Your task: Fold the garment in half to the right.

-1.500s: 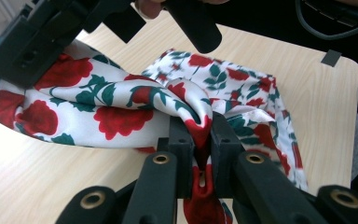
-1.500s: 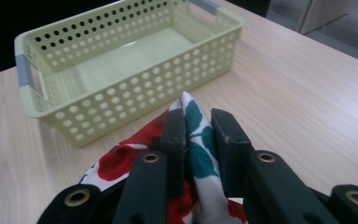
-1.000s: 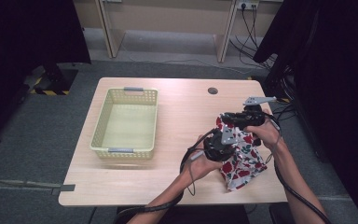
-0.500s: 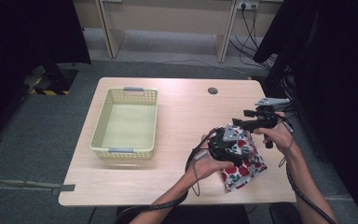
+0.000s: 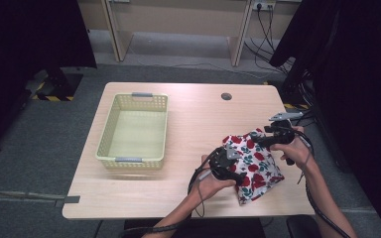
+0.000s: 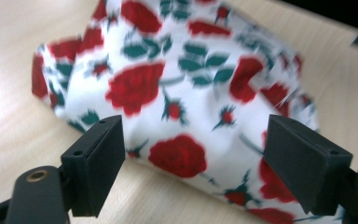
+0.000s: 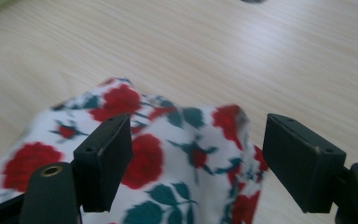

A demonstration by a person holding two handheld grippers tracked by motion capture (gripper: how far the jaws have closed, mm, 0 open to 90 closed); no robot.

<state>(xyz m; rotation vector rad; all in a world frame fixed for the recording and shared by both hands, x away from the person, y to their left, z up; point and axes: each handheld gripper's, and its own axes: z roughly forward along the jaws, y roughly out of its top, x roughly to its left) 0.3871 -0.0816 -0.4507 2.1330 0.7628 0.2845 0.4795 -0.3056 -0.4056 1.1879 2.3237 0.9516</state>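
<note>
The cloth (image 5: 253, 163) is a white fabric printed with red roses and green leaves. It lies in a loose, partly folded heap on the worktop (image 5: 188, 124), near the right front corner and well apart from the basket (image 5: 133, 130) at the left.

**Tool state.** The left tool (image 6: 193, 154) has just been opening. Its jaws stand wide on either side of the near edge of the cloth, and no pad presses on it. The right tool (image 7: 198, 154) has also just been opening. Its jaws straddle a raised fold at the far edge, released, with fabric between them but not pinched. In the high view the left tool (image 5: 230, 166) sits at the left side of the cloth and the right tool (image 5: 273, 135) at its upper right.

**Handling.**
- Judged light and fully limp; it will not hold shape and will drape from any grip point.
- Not fragile; firm pinching should do no harm.
- The weave may slide between smooth pads if only a single layer is caught.

**Where to take hold.**
- Pinch a raised ridge or a corner, not flat fabric lying on the worktop.
- Use two separated points along one edge, one per tool, so the cloth hangs flat rather than bunching.
- Close fully before lifting.
</note>
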